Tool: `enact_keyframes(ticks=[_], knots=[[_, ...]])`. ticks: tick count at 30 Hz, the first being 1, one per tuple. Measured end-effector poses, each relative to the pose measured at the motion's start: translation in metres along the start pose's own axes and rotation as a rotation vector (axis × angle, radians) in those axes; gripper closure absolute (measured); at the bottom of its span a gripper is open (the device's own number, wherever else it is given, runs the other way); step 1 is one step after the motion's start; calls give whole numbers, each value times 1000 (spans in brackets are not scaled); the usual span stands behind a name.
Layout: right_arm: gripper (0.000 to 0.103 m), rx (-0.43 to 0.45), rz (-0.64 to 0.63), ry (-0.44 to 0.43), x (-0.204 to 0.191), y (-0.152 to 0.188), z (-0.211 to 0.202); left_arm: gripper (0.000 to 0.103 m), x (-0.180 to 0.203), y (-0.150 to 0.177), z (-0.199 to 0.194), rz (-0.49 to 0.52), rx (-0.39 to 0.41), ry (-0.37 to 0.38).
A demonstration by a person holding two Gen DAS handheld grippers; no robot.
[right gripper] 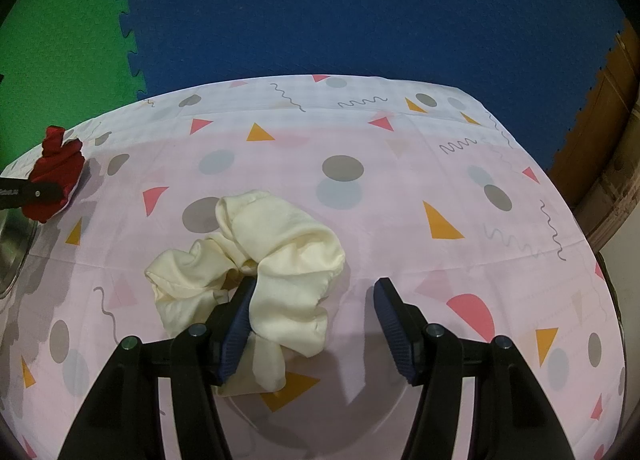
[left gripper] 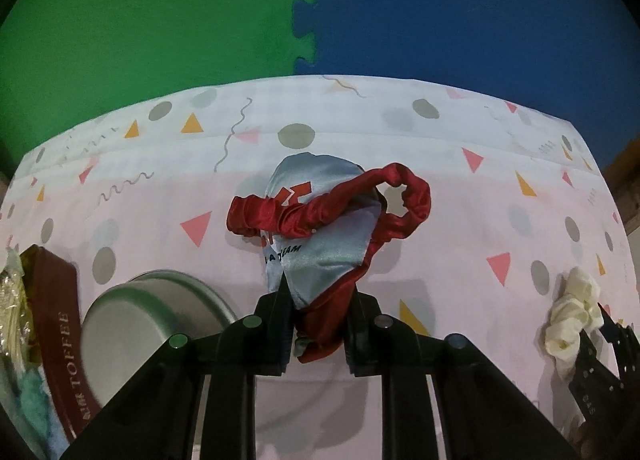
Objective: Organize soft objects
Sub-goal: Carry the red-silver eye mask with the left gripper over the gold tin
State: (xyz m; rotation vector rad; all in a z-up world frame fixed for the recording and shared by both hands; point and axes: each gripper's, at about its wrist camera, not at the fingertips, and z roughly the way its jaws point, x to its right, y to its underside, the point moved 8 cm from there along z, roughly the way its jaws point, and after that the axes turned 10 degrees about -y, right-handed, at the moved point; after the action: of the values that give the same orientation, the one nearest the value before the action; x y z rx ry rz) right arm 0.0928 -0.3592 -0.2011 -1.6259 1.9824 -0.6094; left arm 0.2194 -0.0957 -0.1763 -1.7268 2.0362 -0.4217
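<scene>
Angled steeply down, the left gripper (left gripper: 318,300) pinches the red-and-silver satin cloth (left gripper: 320,228), whose bunched red band loops over the patterned tablecloth (left gripper: 440,200). Right gripper (right gripper: 316,300) hangs with jaws spread, one finger poked through the cream scrunchie (right gripper: 276,260) (nothing squeezed). Left of the cloth stand a metal bowl (left gripper: 132,324) and toffee tin (left gripper: 60,340).

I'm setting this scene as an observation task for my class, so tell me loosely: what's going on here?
A person is sorting soft items on a pastel patterned tablecloth with a hand-held tool in each hand. The left tool is shut on a shiny red and pale blue satin cloth piece. The right tool is open over a cream satin scrunchie, one finger tucked into its folds. A round grey metal tin and a dark red toffee box sit to the left.
</scene>
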Motion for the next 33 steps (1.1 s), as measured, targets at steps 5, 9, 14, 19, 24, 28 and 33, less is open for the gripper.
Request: enact_keyframes(ticks=[5,9,14,19,24,28,33], knots=[[42,0,0,0,0,0,0,85,-1,5,-18,-4,24,4],[42,0,0,0,0,0,0,85,0,8,-35,6,39,4],[42,0,0,-1,0,0,0,85,1,14,-61,15,67,14],[42,1,0,-1,0,0,0,85,-1,20,-87,19,91,24],[42,1,0,-1,0,0,0,85,-13,27,-111,27,112,14],[42,1,0,0,0,0,0,85,-31,32,-128,8,118,14],[42,1,-1,1,0,0,0,85,-64,33,-145,-21,142,-13]])
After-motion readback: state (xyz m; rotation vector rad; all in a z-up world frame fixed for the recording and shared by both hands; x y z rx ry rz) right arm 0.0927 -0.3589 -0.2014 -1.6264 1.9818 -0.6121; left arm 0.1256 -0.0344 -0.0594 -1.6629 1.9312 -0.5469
